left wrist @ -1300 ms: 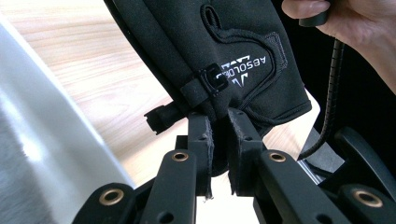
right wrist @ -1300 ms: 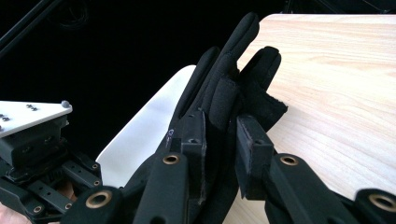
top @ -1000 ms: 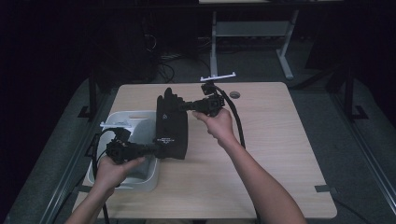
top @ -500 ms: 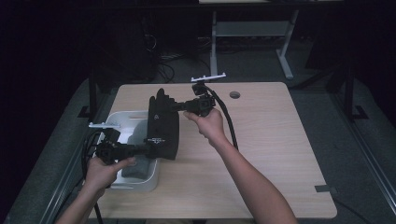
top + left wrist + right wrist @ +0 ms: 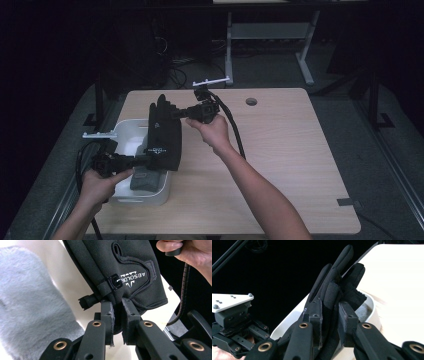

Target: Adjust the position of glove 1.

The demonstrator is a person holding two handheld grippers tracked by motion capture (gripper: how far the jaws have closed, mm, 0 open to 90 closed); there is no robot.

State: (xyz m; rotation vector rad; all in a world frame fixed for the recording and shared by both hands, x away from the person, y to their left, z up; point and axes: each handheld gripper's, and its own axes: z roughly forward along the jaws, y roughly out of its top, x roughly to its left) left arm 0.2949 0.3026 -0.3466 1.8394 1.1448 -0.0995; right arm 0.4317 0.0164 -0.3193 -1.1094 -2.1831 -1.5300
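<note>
Nearest the camera in the high view: left tongs [image 5: 141,161], clamped tight on the cuff end of the black glove [image 5: 164,131], just at the near right edge of the white tub [image 5: 121,131]. Seen close in the left gripper view: left tongs [image 5: 117,305] with both pads pinched narrow on the hem of the black glove [image 5: 130,272], below the wrist strap and the white lettering; pale grey fuzzy cloth [image 5: 30,315] lying behind and to the left, inside the white tub [image 5: 75,282].

In the tub itself, at its near end: a dark grey item [image 5: 145,179], too dim to name. Fuzzy cloth and this item possibly the same thing; cannot tell.

Above the tub's right rim: black glove stretched lengthwise between the two tongs, lifted clear of the desk [image 5: 280,150], cuff toward the near side, fingers toward the far side.

Farther on, beyond the tub's far right corner: right tongs [image 5: 181,113], closed on the finger end of the glove. In the right gripper view: right tongs [image 5: 330,312] gripping the bunched fingers of the black glove [image 5: 337,282], fingertips standing up past the pads; rim of the white tub [image 5: 369,302] just behind; left gripper body with its grey plate at lower left.

Farthest from the tub: round hole [image 5: 251,101] in the desk, well apart to the right of the right tongs.
</note>
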